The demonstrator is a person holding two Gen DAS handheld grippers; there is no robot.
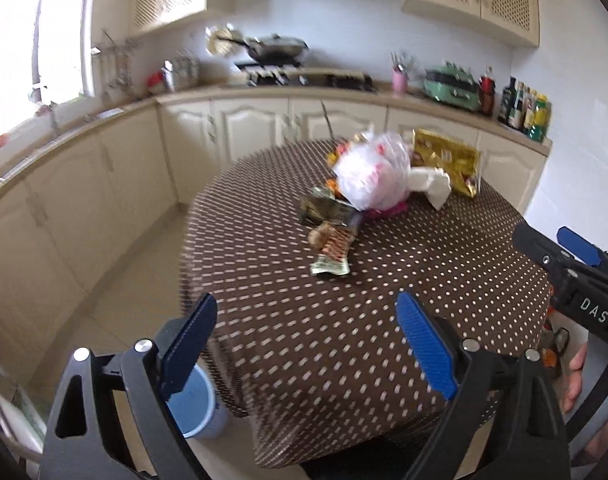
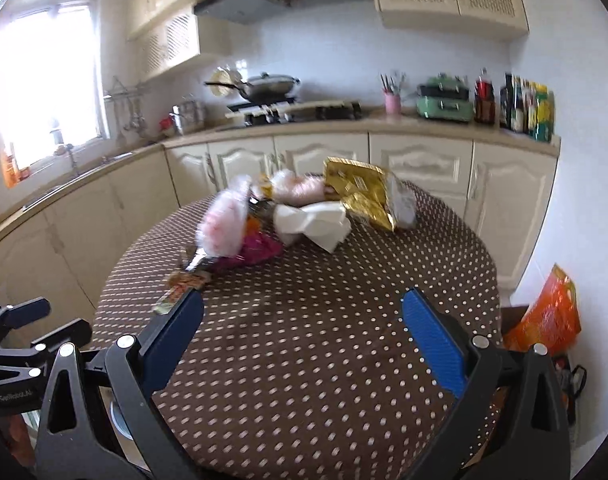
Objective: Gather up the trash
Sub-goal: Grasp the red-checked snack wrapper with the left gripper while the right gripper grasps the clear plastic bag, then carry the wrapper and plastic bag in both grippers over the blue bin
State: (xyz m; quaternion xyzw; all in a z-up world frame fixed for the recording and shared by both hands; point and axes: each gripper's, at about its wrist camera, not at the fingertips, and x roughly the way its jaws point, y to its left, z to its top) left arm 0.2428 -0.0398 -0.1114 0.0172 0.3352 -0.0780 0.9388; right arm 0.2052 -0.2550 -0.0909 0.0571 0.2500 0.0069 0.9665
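Note:
A pile of trash lies on the far half of a round table with a brown dotted cloth: a clear plastic bag, a gold foil bag, a white crumpled tissue, a green wrapper and a small snack wrapper. In the right wrist view the plastic bag, gold bag, tissue and a pink wrapper show. My left gripper is open and empty above the table's near left edge. My right gripper is open and empty over the near side.
A blue bin stands on the floor left of the table. An orange bag sits on the floor at the right. Kitchen counters with a stove, wok and bottles run behind and to the left.

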